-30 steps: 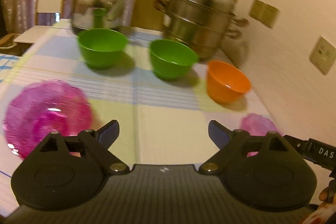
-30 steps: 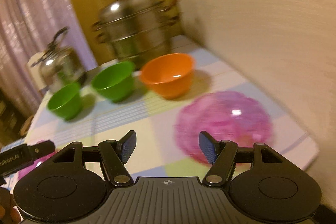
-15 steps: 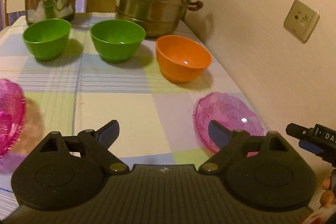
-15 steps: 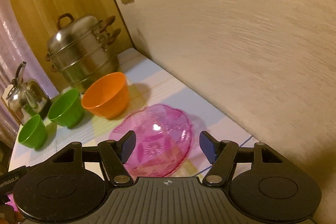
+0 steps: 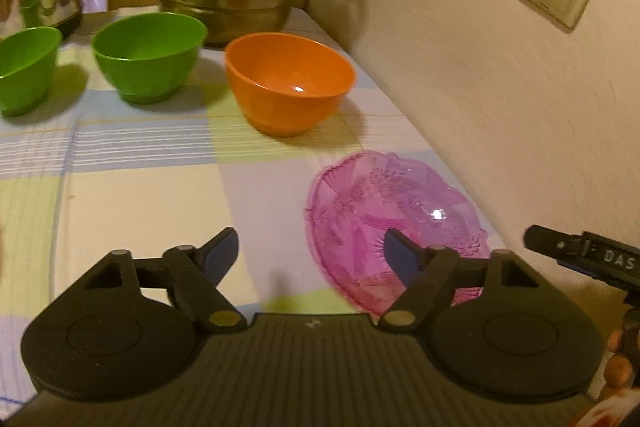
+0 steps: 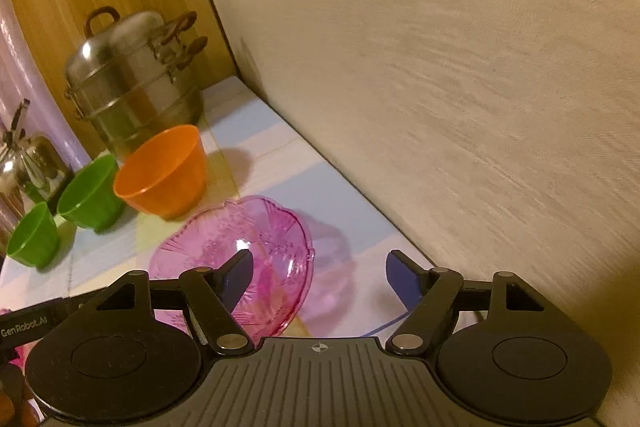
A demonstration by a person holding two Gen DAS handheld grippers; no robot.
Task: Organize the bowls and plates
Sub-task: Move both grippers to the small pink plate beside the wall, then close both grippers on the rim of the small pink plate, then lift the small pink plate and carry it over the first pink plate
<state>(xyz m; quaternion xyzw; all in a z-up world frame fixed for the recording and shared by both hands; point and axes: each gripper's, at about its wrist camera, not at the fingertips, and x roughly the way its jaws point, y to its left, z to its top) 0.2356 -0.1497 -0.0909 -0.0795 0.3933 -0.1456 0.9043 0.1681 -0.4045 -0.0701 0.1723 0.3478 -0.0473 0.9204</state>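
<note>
A pink glass plate (image 5: 394, 217) lies on the checked table (image 5: 132, 195) near the wall, with both tools closing in on it. The left tool (image 5: 312, 253) stands open, its jaws having just narrowed, its right finger over the plate's near rim and nothing gripped. The right tool (image 6: 318, 273), also open and just widened, has its left finger in front of the plate (image 6: 240, 247). Beyond it sit an orange bowl (image 5: 288, 87) and two green bowls (image 5: 148, 61).
</note>
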